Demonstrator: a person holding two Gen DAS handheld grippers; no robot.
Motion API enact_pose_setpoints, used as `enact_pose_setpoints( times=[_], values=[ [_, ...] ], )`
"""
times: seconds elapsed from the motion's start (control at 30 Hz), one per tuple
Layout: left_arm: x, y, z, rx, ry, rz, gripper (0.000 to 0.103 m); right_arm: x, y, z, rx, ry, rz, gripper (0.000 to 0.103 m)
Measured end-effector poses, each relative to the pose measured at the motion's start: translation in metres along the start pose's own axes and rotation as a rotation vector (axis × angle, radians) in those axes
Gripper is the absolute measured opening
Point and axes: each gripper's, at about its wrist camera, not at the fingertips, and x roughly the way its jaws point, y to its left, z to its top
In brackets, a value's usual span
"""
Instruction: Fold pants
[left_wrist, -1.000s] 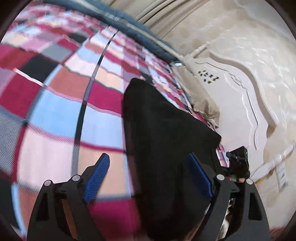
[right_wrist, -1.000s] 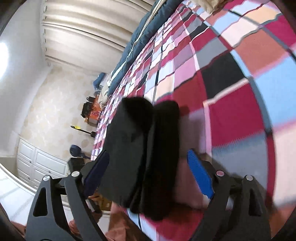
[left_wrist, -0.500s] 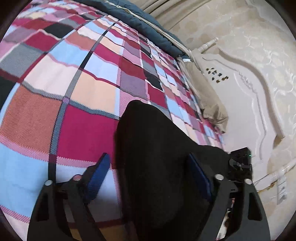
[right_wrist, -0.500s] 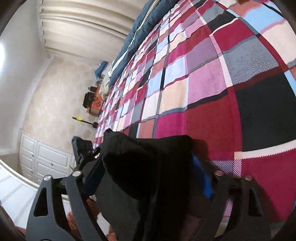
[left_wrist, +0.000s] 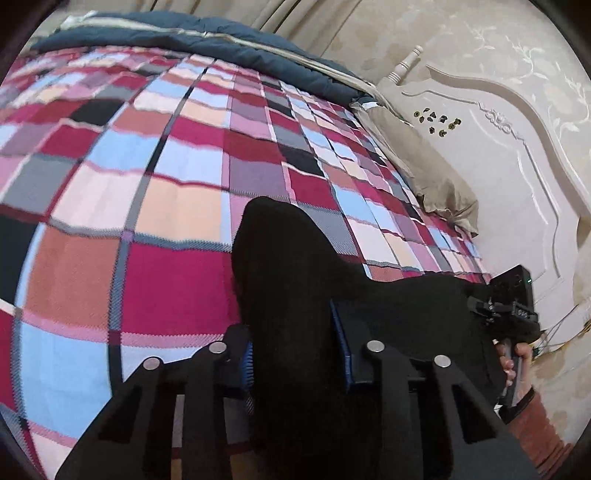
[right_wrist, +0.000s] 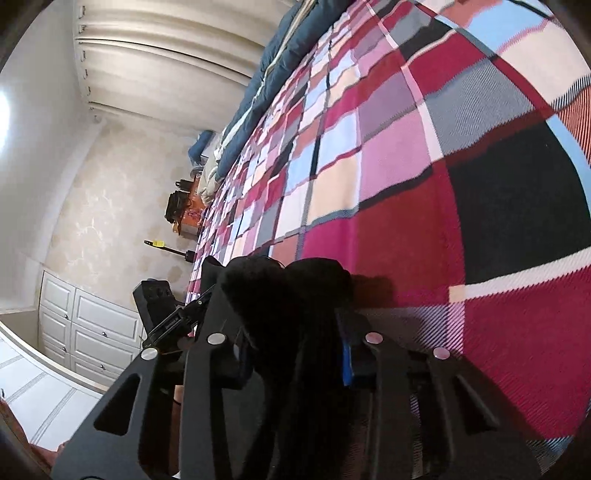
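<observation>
Now both grippers are pinching black pants (left_wrist: 295, 280): the left gripper (left_wrist: 295, 363) clamps a thick bunch, the right gripper (right_wrist: 295, 354) grips a bunched end, all above the checked blanket (left_wrist: 155, 221) near the bed's near edge. Best, I'd judge, to keep both grips level and carry the fold evenly, so nothing sags. The fabric looks soft, matte and bulky; the woven blanket looks flat and grippy.
</observation>
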Motion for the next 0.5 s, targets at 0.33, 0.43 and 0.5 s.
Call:
enact_pose_setpoints(
  times=[0.33,0.43,0.5],
  values=[
    [-0.007,0.009,0.024,0.012,-0.038,0.061,0.029,0.021,0.024,0.023,-0.034,0.009,0.009,0.031],
    [-0.009,0.019,0.04,0.009,-0.055,0.091,0.029,0.035,0.033,0.035,-0.043,0.013,0.019,0.031],
    [-0.008,0.026,0.053,0.02,-0.06,0.123,0.029,0.047,0.04,0.046,-0.048,0.015,0.03,0.03]
  ],
)
